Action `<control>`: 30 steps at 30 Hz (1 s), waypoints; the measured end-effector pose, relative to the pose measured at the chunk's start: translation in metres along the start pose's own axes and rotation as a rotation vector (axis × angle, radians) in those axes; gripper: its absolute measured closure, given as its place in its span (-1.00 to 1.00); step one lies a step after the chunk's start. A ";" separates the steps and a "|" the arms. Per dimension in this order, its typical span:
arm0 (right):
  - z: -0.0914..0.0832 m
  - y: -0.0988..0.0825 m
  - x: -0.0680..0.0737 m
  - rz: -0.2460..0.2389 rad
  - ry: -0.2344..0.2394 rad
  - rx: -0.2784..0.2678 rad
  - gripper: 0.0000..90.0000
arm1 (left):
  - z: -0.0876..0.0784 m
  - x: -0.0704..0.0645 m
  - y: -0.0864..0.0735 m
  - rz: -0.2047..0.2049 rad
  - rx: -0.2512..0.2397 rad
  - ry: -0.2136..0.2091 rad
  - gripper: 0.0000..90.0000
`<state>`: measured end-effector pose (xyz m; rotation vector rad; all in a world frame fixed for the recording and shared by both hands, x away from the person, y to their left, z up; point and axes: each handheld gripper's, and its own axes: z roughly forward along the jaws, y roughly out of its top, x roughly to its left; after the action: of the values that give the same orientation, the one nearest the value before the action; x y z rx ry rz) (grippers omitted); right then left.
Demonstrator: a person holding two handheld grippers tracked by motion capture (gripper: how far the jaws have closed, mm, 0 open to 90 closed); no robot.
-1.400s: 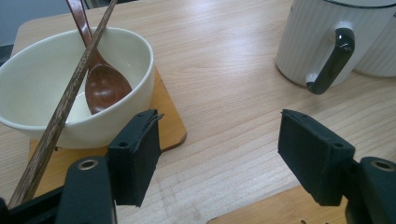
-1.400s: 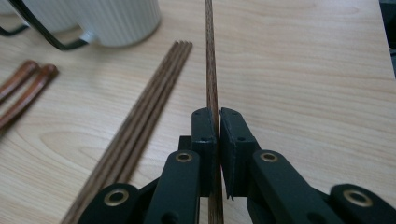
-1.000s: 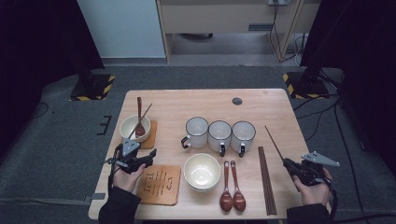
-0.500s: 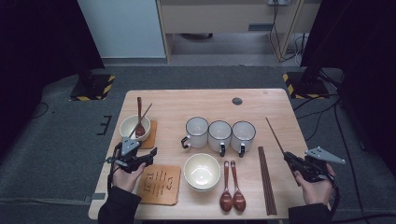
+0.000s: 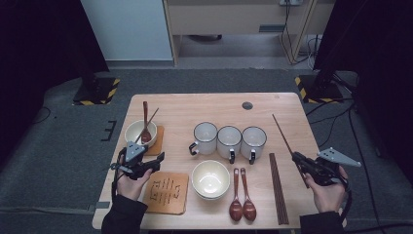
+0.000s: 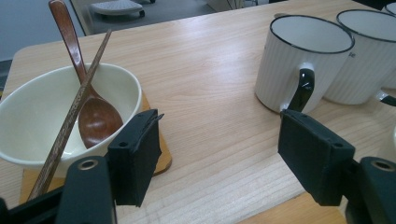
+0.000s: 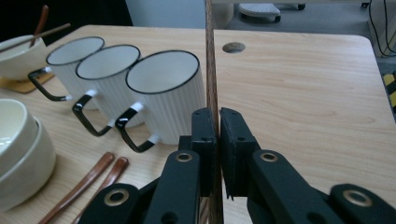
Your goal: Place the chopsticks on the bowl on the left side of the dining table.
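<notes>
My right gripper (image 5: 301,162) (image 7: 218,140) is shut on a single dark wooden chopstick (image 5: 282,134) (image 7: 211,70), which points away over the table's right side, past the mugs. My left gripper (image 5: 157,159) (image 6: 224,158) hovers open at the left, nothing between its jaws. It sits between a cream bowl (image 5: 138,133) (image 6: 28,116) and the nearest white mug (image 5: 205,136) (image 6: 303,60). That bowl rests on a wooden coaster and holds a brown spoon (image 6: 93,116) and a chopstick (image 6: 70,121).
Three white mugs stand in a row mid-table. In front lie stacked cream bowls (image 5: 210,179), two brown spoons (image 5: 242,204) and several chopsticks (image 5: 277,190). A carved wooden coaster (image 5: 165,192) lies by my left hand. A round hole (image 5: 247,105) marks the far tabletop.
My right gripper has risen a little with the chopstick in its grip. The left gripper has stayed where it was.
</notes>
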<state>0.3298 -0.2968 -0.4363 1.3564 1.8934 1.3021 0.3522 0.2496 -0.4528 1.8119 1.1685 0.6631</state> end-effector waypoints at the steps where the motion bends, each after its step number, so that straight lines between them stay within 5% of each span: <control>1: 0.000 0.001 0.001 0.005 0.007 -0.007 0.89 | 0.000 0.000 0.000 -0.002 -0.002 -0.003 -0.35; 30: 0.019 0.045 0.039 -0.035 0.162 -0.095 0.89 | -0.005 -0.008 0.013 -0.038 -0.046 -0.057 -0.35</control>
<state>0.3498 -0.2503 -0.3992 1.1964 1.9246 1.5044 0.3506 0.2417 -0.4388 1.7549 1.1380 0.6078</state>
